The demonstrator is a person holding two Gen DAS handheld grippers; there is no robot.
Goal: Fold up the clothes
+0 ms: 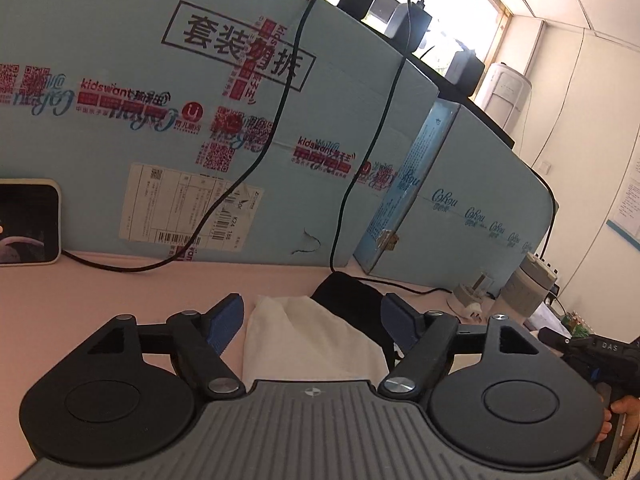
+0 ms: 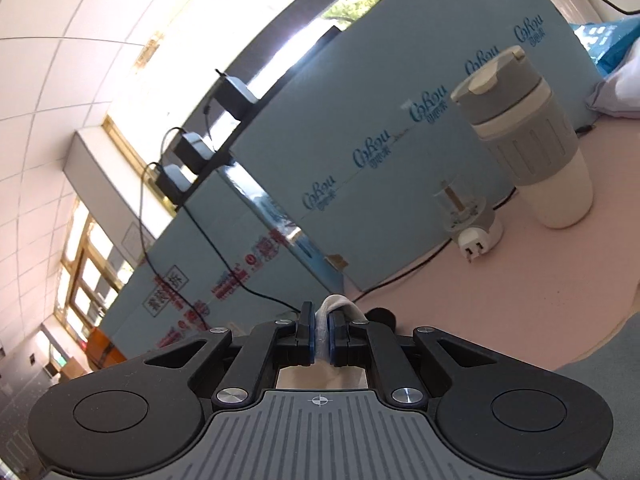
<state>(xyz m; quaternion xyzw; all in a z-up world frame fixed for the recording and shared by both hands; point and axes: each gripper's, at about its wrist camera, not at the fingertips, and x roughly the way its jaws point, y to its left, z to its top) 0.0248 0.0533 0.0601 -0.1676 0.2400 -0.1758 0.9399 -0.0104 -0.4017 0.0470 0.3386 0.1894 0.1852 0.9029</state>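
Left gripper (image 1: 312, 316), jaws spread wide, hovers over a white cloth (image 1: 308, 344) lying on the pink table (image 1: 100, 292); right gripper (image 2: 320, 336) pinches a fold of white cloth (image 2: 334, 303).

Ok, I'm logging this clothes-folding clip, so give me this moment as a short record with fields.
surface: pale pink tabletop
garment: white cloth lying over a black cloth
left gripper: open, white cloth between its blue pads, not pressed
right gripper: shut on a fold of white cloth
backdrop: light blue printed cardboard boxes
nearby: cream tumbler with grey sleeve
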